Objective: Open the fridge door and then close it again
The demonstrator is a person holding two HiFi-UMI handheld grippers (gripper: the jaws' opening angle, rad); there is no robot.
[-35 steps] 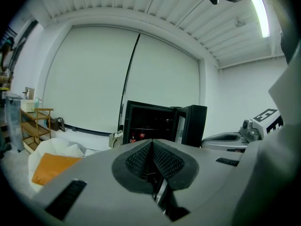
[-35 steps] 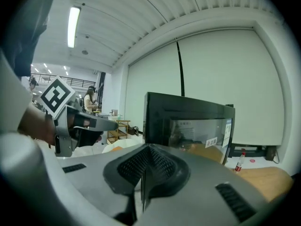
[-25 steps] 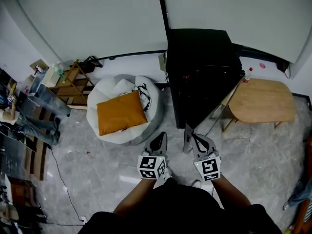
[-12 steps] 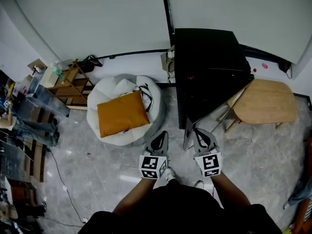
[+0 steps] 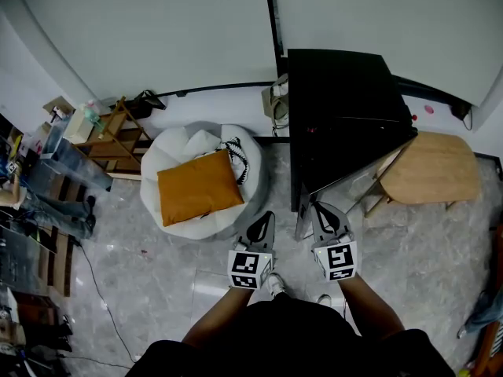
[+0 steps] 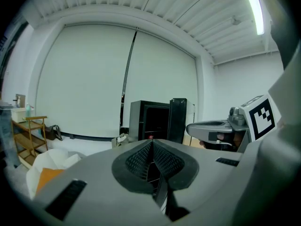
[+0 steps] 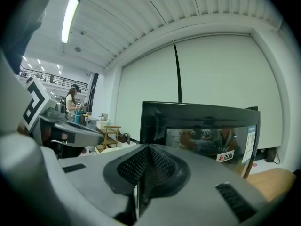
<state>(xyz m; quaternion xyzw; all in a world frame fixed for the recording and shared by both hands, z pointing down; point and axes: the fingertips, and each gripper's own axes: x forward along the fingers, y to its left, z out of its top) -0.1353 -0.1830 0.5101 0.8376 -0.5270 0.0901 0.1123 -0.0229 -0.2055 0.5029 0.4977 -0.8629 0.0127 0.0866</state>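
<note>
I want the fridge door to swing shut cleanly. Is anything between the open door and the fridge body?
Nothing visible. The left gripper view shows the gap between the door and the fridge bare; the beanbag and the wooden table lie off to either side.

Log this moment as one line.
fridge door: open | left gripper: shut, empty | right gripper: shut, by door's edge, contact unclear

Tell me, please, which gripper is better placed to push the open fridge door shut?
Likely right. The right gripper, jaws closed, faces the fridge door close up; the left gripper sits past its free edge, looking into the open fridge.
</note>
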